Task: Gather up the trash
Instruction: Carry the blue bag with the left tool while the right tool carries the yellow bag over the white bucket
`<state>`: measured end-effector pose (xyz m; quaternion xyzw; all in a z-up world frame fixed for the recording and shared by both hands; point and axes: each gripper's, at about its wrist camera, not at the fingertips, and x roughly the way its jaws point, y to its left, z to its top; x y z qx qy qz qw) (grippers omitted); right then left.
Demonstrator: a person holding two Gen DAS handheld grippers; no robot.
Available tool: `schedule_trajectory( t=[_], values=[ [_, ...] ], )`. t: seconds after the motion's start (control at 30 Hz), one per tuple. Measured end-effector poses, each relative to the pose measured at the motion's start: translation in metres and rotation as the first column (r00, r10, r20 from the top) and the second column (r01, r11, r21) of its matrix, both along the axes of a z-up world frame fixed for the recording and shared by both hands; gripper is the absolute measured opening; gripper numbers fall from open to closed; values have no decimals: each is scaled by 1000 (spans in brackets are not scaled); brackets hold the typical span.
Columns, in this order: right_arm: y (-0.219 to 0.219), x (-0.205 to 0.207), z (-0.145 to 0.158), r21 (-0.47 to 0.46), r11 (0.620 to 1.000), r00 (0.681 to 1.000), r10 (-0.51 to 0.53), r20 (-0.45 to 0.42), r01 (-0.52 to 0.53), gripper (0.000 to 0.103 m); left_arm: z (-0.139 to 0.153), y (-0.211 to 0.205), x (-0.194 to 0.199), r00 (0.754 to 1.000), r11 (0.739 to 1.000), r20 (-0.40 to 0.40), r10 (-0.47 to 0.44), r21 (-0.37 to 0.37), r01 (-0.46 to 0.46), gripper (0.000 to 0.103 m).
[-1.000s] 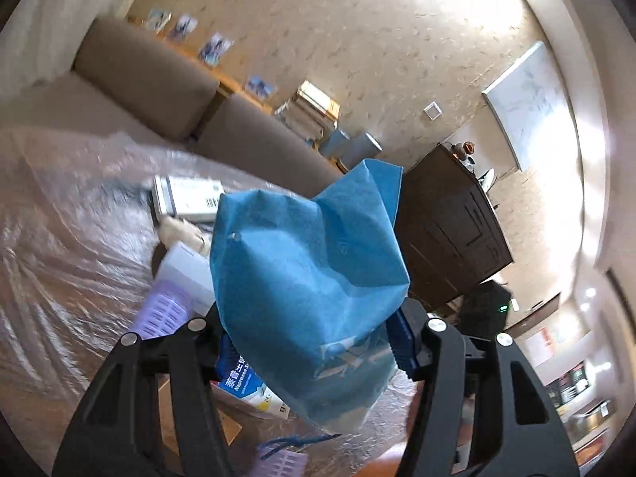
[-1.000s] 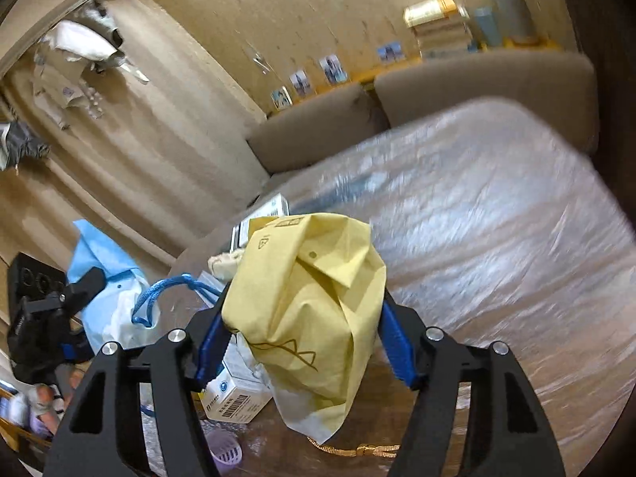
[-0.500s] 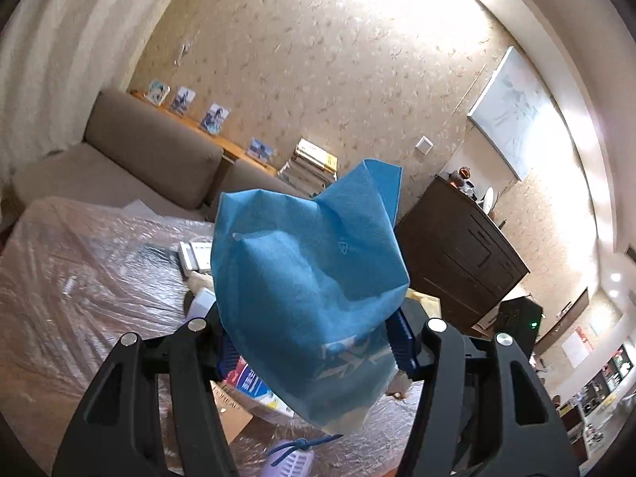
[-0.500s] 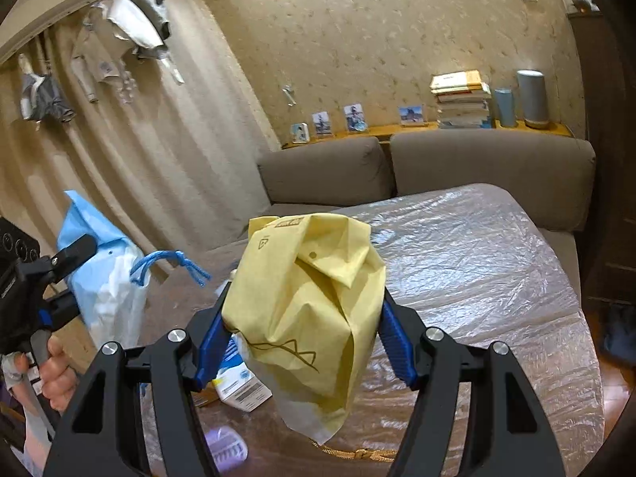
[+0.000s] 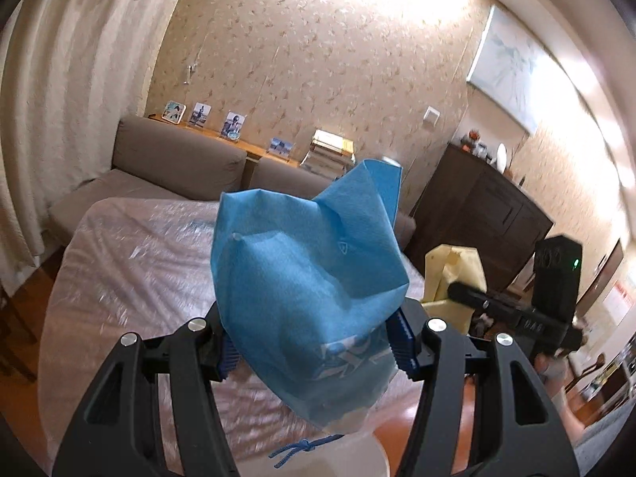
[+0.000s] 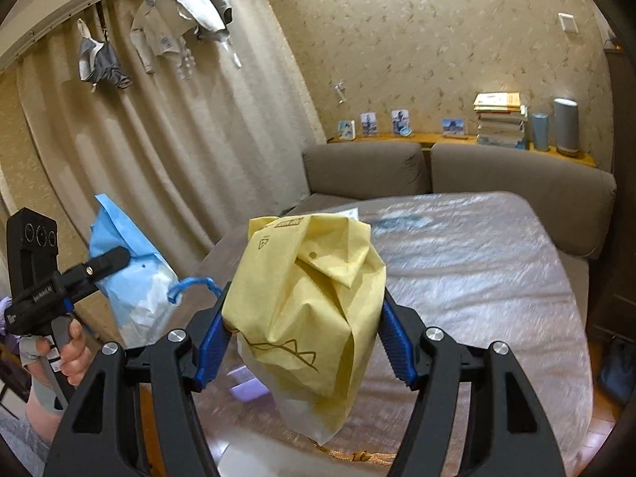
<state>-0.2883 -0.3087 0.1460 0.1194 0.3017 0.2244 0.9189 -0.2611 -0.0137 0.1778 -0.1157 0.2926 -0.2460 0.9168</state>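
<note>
My left gripper (image 5: pixel 316 351) is shut on a blue fabric bag (image 5: pixel 306 278), whose top bunches up between the blue pads while a blue cord (image 5: pixel 302 447) dangles below. My right gripper (image 6: pixel 306 353) is shut on a yellow bag (image 6: pixel 310 310) with a gold cord (image 6: pixel 357 457) hanging under it. Both bags hang lifted above the plastic-covered table (image 6: pixel 497 278). In the right wrist view the left gripper (image 6: pixel 111 260) and blue bag (image 6: pixel 131 290) appear at the left, held by a hand (image 6: pixel 71 353). The left wrist view shows the yellow bag (image 5: pixel 457 278) at the right.
A purple basket (image 6: pixel 246 387) lies on the table under the yellow bag. A brown sofa (image 6: pixel 477 171) runs behind the table, with books (image 6: pixel 501 123) and photo frames on a shelf. A dark wooden cabinet (image 5: pixel 477 218) stands to the right, curtains (image 6: pixel 179 159) to the left.
Both grippers have risen and pulled back from the table with their bags and rolled level. The boxes and basket on the table have dropped out of the left wrist view.
</note>
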Motion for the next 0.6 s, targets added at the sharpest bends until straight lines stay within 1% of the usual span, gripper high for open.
schedule_trajectory(
  t=[0.17, 0.27, 0.33, 0.43, 0.5, 0.6],
  values=[
    [11, -30, -9, -23, 999, 999, 41, -30, -41, 66, -13, 0, -27, 1000, 999, -27, 6, 54, -4, 60],
    [18, -49, -15, -22, 997, 996, 77, -56, -78, 66, -23, -3, -41, 999, 996, -53, 2, 91, 3, 60],
    [23, -59, -19, -30, 995, 993, 94, -73, -97, 66, -32, -8, -50, 998, 991, -69, 1, 132, 8, 60],
    [28, -72, -25, -41, 992, 989, 112, -100, -116, 66, -48, -13, -63, 995, 986, -96, -4, 166, 20, 60],
    [32, -80, -32, -43, 990, 985, 125, -121, -131, 66, -57, -19, -69, 995, 978, -103, -3, 206, 24, 60],
    [37, -89, -42, -73, 986, 979, 137, -150, -149, 66, -67, -25, -79, 993, 974, -120, -18, 222, 45, 60]
  ],
)
